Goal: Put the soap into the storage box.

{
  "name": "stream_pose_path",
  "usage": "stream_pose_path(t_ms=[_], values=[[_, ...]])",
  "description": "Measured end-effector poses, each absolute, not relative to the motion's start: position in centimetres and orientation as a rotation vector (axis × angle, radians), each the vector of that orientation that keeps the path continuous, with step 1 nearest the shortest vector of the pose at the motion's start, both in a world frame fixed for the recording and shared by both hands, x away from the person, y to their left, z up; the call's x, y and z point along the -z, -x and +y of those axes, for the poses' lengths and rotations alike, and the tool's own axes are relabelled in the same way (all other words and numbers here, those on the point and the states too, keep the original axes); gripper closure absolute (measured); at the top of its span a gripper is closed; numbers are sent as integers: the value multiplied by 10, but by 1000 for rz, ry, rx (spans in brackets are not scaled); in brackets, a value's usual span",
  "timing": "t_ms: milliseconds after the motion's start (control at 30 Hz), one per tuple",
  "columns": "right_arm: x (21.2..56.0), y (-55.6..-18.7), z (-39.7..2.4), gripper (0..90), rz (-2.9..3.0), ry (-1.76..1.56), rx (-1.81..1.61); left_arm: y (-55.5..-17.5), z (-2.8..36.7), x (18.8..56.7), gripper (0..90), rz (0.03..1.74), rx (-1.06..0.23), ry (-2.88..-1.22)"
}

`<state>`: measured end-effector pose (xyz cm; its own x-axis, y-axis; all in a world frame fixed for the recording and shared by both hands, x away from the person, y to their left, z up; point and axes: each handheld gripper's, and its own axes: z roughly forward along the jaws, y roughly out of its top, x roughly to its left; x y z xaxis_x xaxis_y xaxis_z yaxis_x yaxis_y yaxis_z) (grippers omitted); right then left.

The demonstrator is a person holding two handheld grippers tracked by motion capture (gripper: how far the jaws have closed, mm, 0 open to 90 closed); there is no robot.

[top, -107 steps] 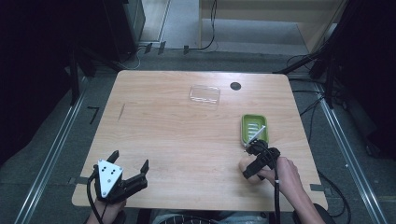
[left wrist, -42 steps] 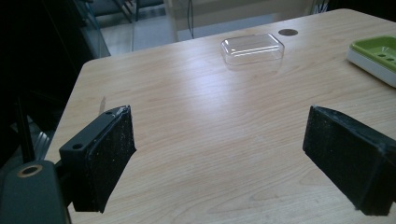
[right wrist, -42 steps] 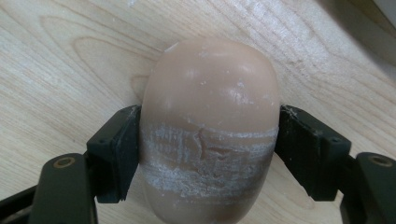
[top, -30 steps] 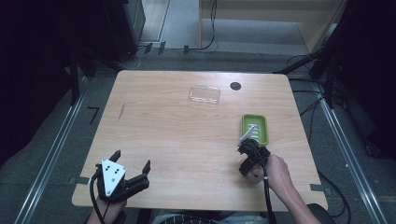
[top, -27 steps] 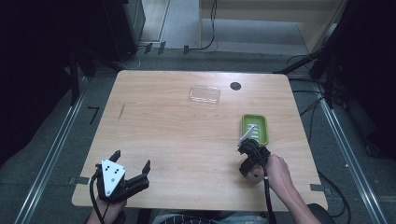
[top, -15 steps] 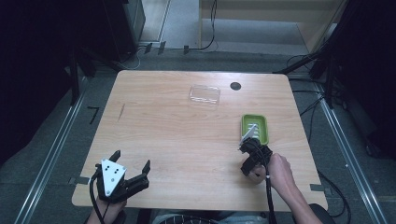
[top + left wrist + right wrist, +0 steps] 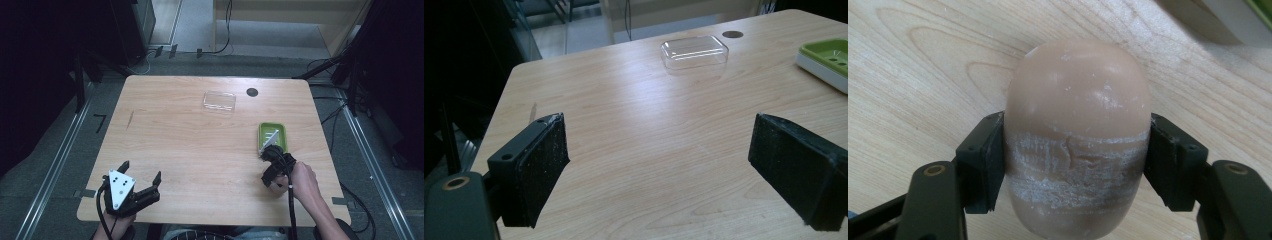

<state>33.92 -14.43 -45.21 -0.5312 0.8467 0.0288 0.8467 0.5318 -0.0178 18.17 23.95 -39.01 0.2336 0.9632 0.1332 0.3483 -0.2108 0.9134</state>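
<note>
A tan oval bar of soap [image 7: 1078, 135] with a scuffed white band is clamped between the jaws of my right gripper [image 7: 1075, 165], just above the wooden table. In the high view that right gripper [image 7: 274, 167] sits near the front right of the table, just in front of a green soap dish [image 7: 272, 134]. The dish [image 7: 826, 57] has a white base. My left gripper [image 7: 140, 173] rests at the front left corner, its jaws wide apart. In its own view the left gripper [image 7: 659, 170] holds nothing.
A clear plastic lid [image 7: 219, 101] lies towards the back middle of the table, also seen as the clear lid [image 7: 694, 49] ahead of the left jaws. A dark round hole [image 7: 252, 92] sits beside it. Bare wood [image 7: 190, 145] spans the table's middle.
Since 3.6 s ago my right gripper has shifted slightly left and nearer the front edge. In the last second it barely moves. The left gripper stays put.
</note>
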Motion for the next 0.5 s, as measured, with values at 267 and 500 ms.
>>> stream_pose_path(t_ms=[267,500], values=[[447,-343,-148,333,-2713,1510,-6,-182,239,390,97,1225,-972,-1712],[439,-348,-152,334,-2710,1526,7,-182,239,390,97,1222,-973,-1714]])
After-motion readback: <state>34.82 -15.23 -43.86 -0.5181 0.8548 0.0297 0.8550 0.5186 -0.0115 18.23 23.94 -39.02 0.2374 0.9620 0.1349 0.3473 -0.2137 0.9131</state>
